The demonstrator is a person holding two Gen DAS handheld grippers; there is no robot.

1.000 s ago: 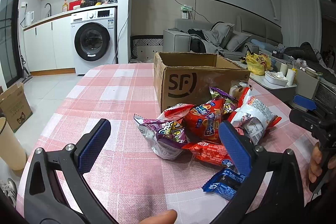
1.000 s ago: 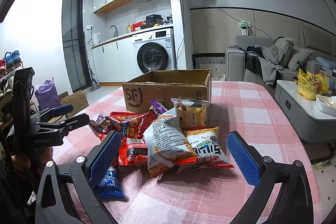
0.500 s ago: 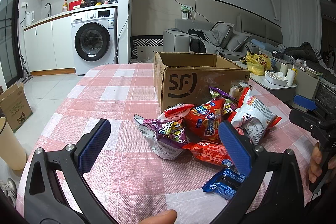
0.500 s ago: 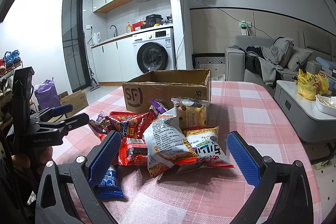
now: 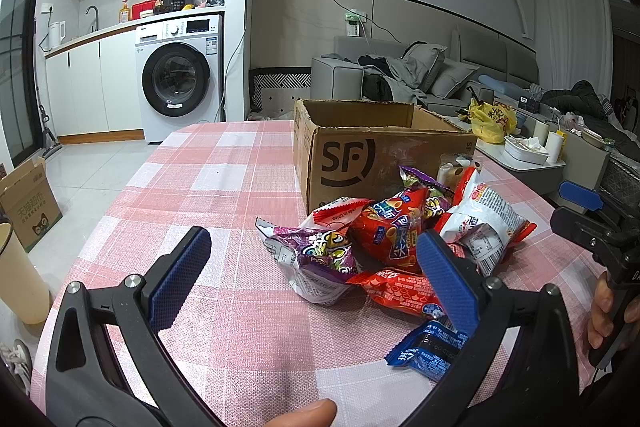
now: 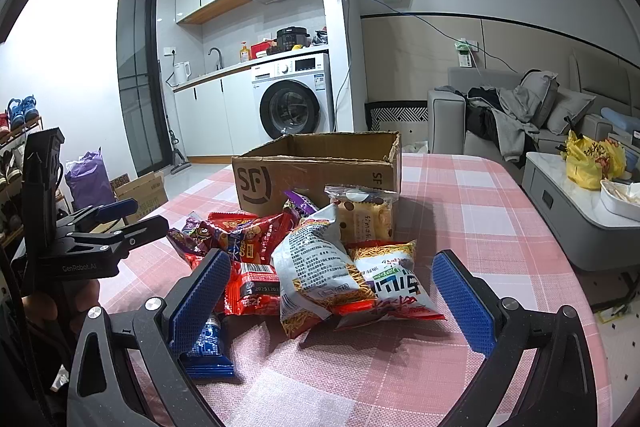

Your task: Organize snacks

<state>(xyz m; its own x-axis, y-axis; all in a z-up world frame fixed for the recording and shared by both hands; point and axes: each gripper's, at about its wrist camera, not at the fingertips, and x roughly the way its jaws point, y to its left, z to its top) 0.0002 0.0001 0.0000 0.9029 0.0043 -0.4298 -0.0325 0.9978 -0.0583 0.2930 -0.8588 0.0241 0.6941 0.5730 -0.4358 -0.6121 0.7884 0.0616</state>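
Note:
A pile of snack packets lies on the pink checked tablecloth (image 5: pixel 224 187) in front of an open SF cardboard box (image 5: pixel 372 155), which also shows in the right wrist view (image 6: pixel 316 171). The pile holds a purple packet (image 5: pixel 316 259), red packets (image 5: pixel 392 227), a white noodle-snack bag (image 6: pixel 316 263) and a small blue packet (image 5: pixel 428 347). My left gripper (image 5: pixel 312 275) is open and empty, just short of the purple packet. My right gripper (image 6: pixel 332 299) is open and empty, its jaws either side of the white bag and a red noodle packet (image 6: pixel 392 283).
Each gripper shows in the other's view: the right one (image 5: pixel 592 223) at the pile's right, the left one (image 6: pixel 92 239) at its left. A washing machine (image 5: pixel 176 79), sofa (image 5: pixel 400 75) and side table (image 6: pixel 580 211) stand beyond the table. A carton (image 5: pixel 28 203) sits on the floor.

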